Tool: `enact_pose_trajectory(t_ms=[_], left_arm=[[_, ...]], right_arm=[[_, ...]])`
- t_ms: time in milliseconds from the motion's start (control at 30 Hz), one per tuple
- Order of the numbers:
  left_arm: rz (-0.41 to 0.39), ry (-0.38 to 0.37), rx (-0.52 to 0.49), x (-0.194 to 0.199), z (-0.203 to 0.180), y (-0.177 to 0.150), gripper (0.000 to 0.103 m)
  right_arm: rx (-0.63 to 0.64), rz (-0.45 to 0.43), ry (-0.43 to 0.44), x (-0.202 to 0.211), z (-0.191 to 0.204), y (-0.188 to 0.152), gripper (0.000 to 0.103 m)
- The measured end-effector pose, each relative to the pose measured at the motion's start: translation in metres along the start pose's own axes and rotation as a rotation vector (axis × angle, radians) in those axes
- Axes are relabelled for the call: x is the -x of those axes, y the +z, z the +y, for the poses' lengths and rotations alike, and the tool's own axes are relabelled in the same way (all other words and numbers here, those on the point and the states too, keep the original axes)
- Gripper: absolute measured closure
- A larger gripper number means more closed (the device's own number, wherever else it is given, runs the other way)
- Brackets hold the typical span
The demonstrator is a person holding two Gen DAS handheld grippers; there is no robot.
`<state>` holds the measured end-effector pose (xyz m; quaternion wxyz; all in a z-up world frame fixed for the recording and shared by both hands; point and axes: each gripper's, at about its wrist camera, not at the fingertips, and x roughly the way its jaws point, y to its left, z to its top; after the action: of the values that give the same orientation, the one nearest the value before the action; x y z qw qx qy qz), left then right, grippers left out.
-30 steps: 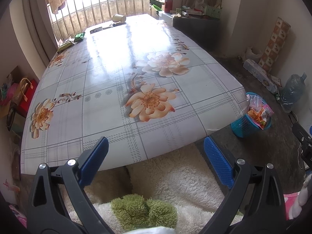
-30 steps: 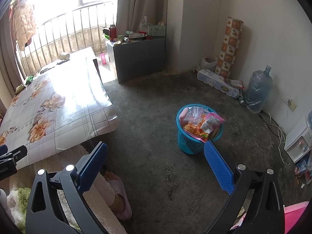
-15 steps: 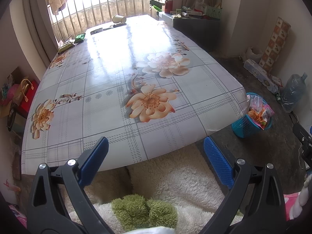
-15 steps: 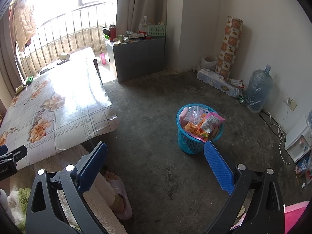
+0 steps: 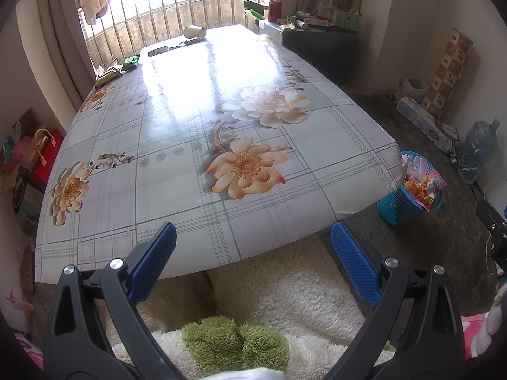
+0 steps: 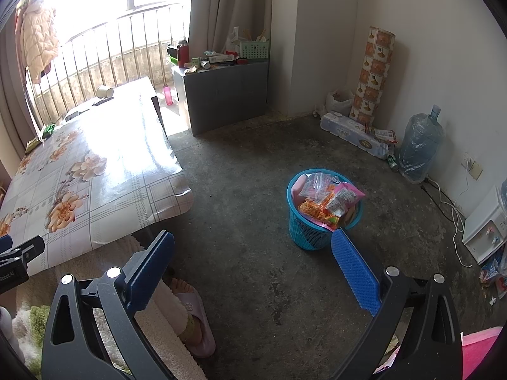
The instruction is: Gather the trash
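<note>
A blue plastic basket (image 6: pixel 312 232) stands on the concrete floor, full of snack wrappers (image 6: pixel 329 199); it also shows in the left wrist view (image 5: pixel 397 207) beside the table's right corner. My left gripper (image 5: pixel 253 262) is open and empty, held over the near edge of the floral table (image 5: pixel 177 101). My right gripper (image 6: pixel 253 266) is open and empty above the floor, left of and nearer than the basket. Far across the table lie green wrappers (image 5: pixel 131 60), a paper cup (image 5: pixel 195 31) on its side and a flat pack (image 5: pixel 158 51).
A person's fleece-covered legs (image 5: pixel 285 291) and slippered foot (image 6: pixel 193 316) are under the near table edge. A grey cabinet (image 6: pixel 225 93) with clutter stands at the back. A water jug (image 6: pixel 420 144), patterned roll (image 6: pixel 375 72) and white pack (image 6: pixel 351 133) line the right wall.
</note>
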<state>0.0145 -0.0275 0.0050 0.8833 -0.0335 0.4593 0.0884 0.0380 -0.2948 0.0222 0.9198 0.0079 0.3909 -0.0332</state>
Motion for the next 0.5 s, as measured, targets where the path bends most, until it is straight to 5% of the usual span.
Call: enact_pose_trajectory(t_ms=[500], left_arm=[[-0.001, 0.001, 0.001, 0.0004, -0.0002, 0.0004, 0.009]], right_arm=[[-0.001, -0.001, 0.000, 0.0001, 0.0005, -0.0001, 0.007]])
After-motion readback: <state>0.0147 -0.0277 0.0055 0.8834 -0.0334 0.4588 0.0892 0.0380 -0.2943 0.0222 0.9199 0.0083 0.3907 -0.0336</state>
